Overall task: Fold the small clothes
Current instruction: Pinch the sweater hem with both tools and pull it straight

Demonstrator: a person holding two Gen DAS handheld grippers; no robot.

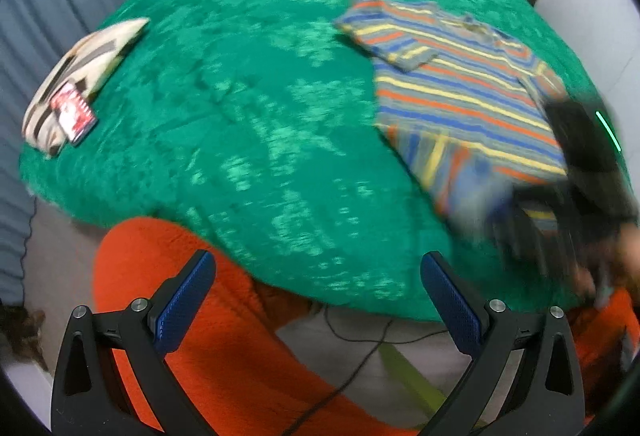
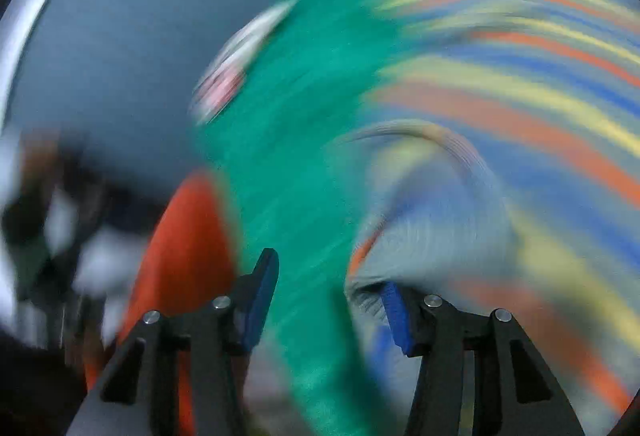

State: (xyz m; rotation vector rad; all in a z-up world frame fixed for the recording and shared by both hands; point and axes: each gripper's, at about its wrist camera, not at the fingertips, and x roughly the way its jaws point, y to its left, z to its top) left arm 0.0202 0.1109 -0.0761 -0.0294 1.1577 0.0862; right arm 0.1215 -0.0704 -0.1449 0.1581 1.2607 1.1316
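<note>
Green patterned cover (image 1: 248, 108) spreads over the whole bed. On its right half lies the striped shirt (image 1: 460, 88), mostly flat, with its near lower corner turned up and one sleeve spread toward the middle. A folded cream garment (image 1: 76, 76) rests well apart at the left edge. The right gripper (image 2: 328, 296), heavily blurred, has its jaws spread; the shirt's hem drapes over its right pad, and nothing is pinched. The left gripper (image 1: 318, 296) hangs off the bed's near edge, jaws wide apart and empty.
</note>
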